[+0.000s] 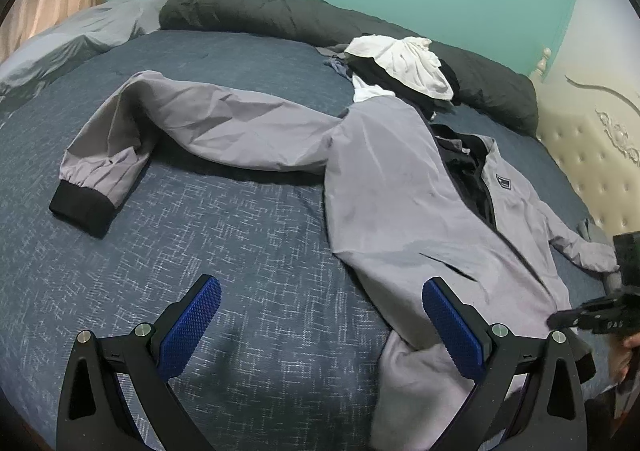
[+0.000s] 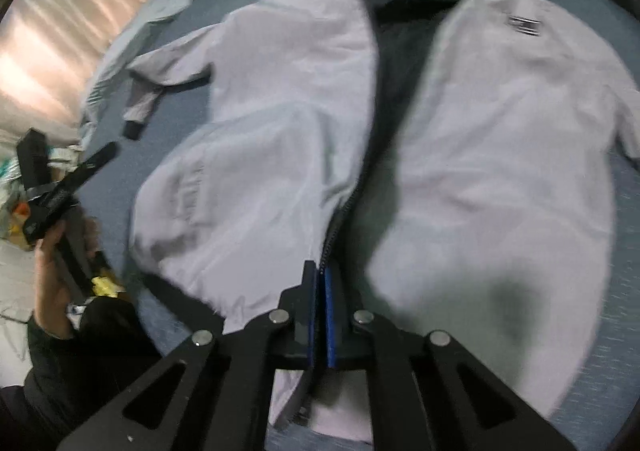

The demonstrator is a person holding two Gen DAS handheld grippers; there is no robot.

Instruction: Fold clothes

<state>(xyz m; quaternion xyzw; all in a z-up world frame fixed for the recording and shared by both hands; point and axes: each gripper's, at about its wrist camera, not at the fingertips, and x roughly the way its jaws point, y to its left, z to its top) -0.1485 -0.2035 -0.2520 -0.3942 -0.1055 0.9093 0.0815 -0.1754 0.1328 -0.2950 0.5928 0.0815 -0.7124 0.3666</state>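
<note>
A light grey zip jacket [image 1: 400, 191] lies front-up and unzipped on the dark blue bed cover [image 1: 220, 231]. One sleeve stretches out to the left and ends in a black cuff [image 1: 80, 207]. My left gripper [image 1: 322, 287] hangs open above the cover, its right finger over the jacket's lower left corner and nothing between the pads. In the right wrist view the jacket [image 2: 280, 131] fills the frame. My right gripper [image 2: 321, 271] is shut on its zipper edge near the hem. That view is blurred.
A pile of white and black clothes [image 1: 400, 67] sits beyond the jacket's collar, with a dark rolled duvet [image 1: 260, 11] behind it. A grey pillow [image 1: 80, 39] lies far left and a cream padded headboard [image 1: 580, 155] stands at the right. A person's hand [image 2: 52, 271] holds the left gripper.
</note>
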